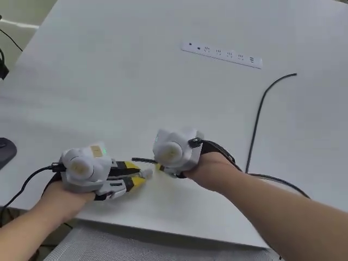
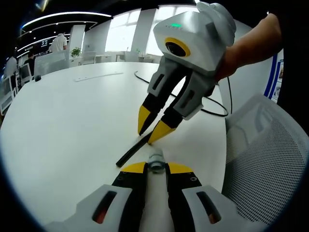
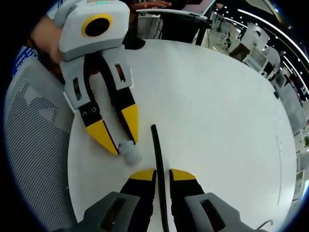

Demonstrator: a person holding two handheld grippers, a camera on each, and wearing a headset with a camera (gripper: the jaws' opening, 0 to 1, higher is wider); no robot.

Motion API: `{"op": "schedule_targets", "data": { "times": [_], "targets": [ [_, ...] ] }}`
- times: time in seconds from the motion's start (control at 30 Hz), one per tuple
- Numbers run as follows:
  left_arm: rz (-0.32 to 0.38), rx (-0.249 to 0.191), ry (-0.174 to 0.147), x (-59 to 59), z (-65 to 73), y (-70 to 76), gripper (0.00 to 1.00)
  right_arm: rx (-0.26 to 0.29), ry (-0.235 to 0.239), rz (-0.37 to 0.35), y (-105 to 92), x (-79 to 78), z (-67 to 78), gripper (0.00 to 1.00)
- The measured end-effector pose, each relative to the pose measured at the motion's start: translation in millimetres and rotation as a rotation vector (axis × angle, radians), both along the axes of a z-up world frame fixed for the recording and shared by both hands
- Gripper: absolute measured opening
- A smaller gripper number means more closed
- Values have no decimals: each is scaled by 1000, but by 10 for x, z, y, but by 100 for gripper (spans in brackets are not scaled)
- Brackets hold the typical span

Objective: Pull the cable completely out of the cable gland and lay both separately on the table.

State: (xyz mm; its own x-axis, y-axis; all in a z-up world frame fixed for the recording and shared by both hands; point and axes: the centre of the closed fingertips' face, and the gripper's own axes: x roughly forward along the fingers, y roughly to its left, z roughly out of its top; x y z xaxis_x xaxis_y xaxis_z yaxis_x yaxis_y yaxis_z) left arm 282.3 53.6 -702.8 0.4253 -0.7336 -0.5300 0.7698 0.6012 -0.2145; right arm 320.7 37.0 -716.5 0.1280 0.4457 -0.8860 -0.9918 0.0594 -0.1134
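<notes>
The small grey cable gland [image 2: 155,161] sits between the yellow tips of my left gripper [image 2: 156,167], which is shut on it. The black cable [image 3: 157,145] runs up between the jaws of my right gripper [image 3: 162,174], shut on it, and its free end lies bare on the table, apart from the gland [image 3: 128,151]. In the head view the left gripper [image 1: 140,176] and the right gripper [image 1: 161,165] face each other near the front table edge. The gland [image 1: 146,174] is just below the short cable end [image 1: 142,160]. The rest of the cable [image 1: 255,128] trails away on the right.
A white power strip [image 1: 221,55] lies far back on the white table [image 1: 109,81]. A grey mesh chair [image 1: 136,244] stands at the table's front edge. A dark object [image 1: 4,150] sits at the left edge.
</notes>
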Motion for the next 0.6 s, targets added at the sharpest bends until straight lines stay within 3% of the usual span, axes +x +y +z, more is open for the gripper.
{"op": "schedule_targets", "data": {
  "times": [0.27, 0.37, 0.6],
  "targets": [
    [9, 16, 4, -17, -15, 26, 19, 65, -2, -47, -75, -44, 222, 9],
    [10, 31, -1, -18, -15, 41, 21, 105, -17, -62, -153, -75, 387, 10],
    [5, 59, -14, -53, 39, 62, 27, 177, -31, -130, -483, -125, 695, 14]
  ]
}}
